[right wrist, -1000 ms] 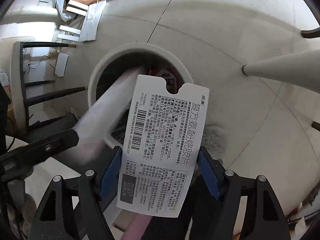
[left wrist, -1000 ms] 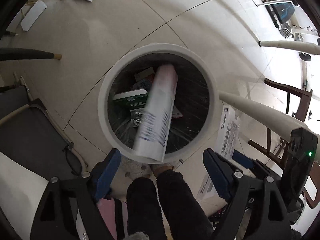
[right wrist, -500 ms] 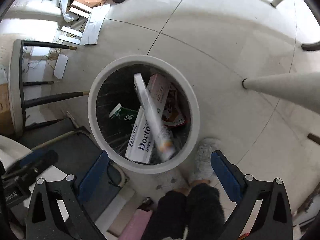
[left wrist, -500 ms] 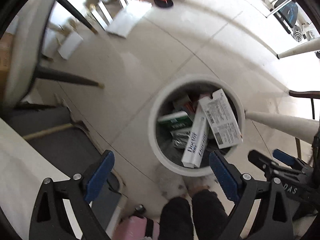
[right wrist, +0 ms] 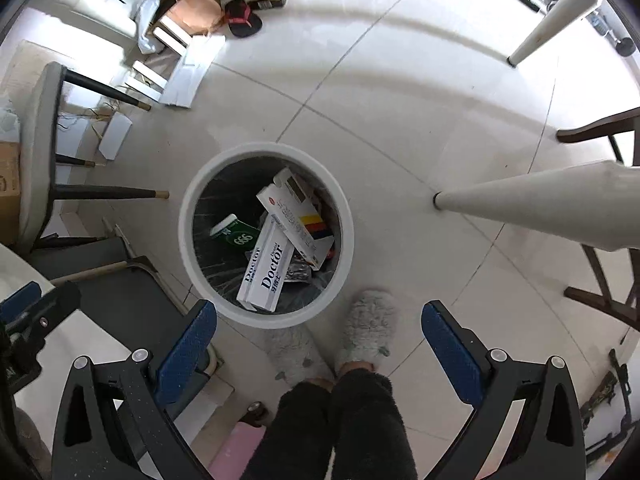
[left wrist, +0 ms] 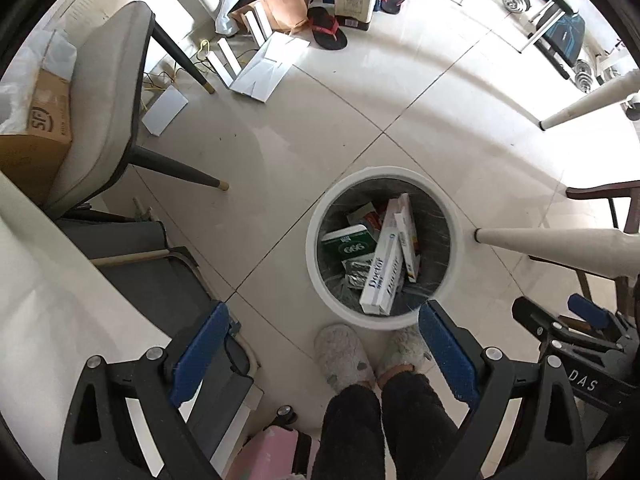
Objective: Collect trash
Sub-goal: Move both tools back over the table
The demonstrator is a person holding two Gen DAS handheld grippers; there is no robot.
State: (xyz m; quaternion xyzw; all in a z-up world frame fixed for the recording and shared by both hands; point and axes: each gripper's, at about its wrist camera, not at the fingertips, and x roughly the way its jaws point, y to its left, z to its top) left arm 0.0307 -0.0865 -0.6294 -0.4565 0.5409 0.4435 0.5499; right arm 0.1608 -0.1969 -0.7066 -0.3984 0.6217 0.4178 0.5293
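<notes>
A round white trash bin (left wrist: 316, 264) with a black liner stands on the tiled floor; it also shows in the right wrist view (right wrist: 187, 248). Inside lie a long white "Doctor" toothpaste box (left wrist: 382, 270) (right wrist: 266, 268), a flat white medicine box (left wrist: 407, 236) (right wrist: 298, 216), a green "999" box (left wrist: 348, 245) (right wrist: 236, 234) and a foil blister. My left gripper (left wrist: 322, 352) is open and empty, high above the bin. My right gripper (right wrist: 318, 348) is open and empty, also high above it.
The person's slippered feet (left wrist: 344, 354) stand just in front of the bin. A grey chair (left wrist: 108, 104) is at the left, white table legs (left wrist: 556, 246) and a dark wooden chair (right wrist: 600, 136) at the right. Cardboard, papers and a sandal (left wrist: 328, 32) lie farther off.
Both grippers dropped their boxes into the bin and rose away from it. The toothpaste box and the flat medicine box now lie inside the bin.
</notes>
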